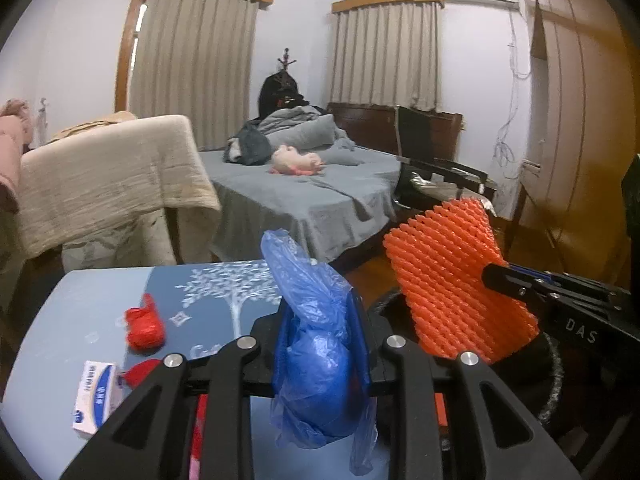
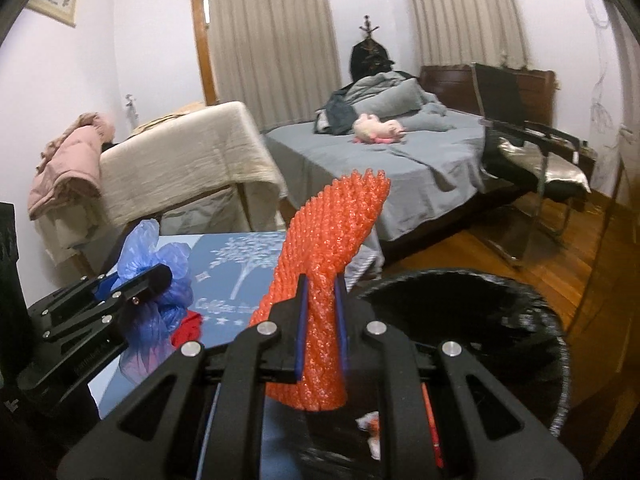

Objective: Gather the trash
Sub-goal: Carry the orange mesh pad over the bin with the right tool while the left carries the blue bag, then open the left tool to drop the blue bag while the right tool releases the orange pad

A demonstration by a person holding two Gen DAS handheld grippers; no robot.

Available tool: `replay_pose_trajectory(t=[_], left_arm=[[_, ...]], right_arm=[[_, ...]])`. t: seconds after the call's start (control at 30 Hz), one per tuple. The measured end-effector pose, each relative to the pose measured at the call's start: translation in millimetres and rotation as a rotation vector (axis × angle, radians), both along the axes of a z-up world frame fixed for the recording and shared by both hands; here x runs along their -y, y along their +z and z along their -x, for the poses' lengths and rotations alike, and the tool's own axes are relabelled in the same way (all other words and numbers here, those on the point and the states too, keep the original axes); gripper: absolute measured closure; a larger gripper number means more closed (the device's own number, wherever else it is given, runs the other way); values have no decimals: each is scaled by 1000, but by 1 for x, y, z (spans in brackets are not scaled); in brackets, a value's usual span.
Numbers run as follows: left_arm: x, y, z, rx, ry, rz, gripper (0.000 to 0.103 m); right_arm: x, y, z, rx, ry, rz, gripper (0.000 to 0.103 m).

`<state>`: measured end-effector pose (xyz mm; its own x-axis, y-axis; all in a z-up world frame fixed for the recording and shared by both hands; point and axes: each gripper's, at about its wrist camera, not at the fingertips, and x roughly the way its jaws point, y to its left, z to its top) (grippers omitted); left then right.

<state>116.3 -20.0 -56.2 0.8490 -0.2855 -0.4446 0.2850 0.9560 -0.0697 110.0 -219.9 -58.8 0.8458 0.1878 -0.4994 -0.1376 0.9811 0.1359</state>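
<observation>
My left gripper [image 1: 320, 320] is shut on a crumpled blue plastic bag [image 1: 316, 344], held above the blue table [image 1: 100, 296]; it also shows in the right wrist view [image 2: 160, 280]. My right gripper [image 2: 320, 300] is shut on an orange foam net sleeve [image 2: 332, 248], held over the near rim of a black-lined trash bin [image 2: 480, 320]. The sleeve also shows in the left wrist view [image 1: 452, 280], with the right gripper [image 1: 496, 276] beside it. A crumpled red wrapper [image 1: 146, 326] and a small white-and-blue box [image 1: 94, 398] lie on the table.
A bed with grey sheets [image 1: 304, 192] stands behind the table, with a cream-draped piece of furniture [image 1: 108, 176] to its left. A black chair [image 2: 532, 148] stands at the right on the wooden floor. A small scrap lies inside the bin [image 2: 370, 422].
</observation>
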Motion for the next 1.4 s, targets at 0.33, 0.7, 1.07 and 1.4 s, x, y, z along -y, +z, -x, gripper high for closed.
replay_pose_trajectory(t=[0.33,0.7,1.07,1.4], left_arm=[[58,-8,-6,-14,-108,6,76],[116,-22,-9,-32,-222,-10,76],[160,-45,-18,-80,-296,-28,76],[163,-59,-28,-134,-314,-22,41]], right_arm=[[56,-5,21,1,-128,20,91],[106,-22,34,-29,-238,28,91],[130,-41,42,-73,-299,30,88],[138,-58,37,-112,-343,44,60]])
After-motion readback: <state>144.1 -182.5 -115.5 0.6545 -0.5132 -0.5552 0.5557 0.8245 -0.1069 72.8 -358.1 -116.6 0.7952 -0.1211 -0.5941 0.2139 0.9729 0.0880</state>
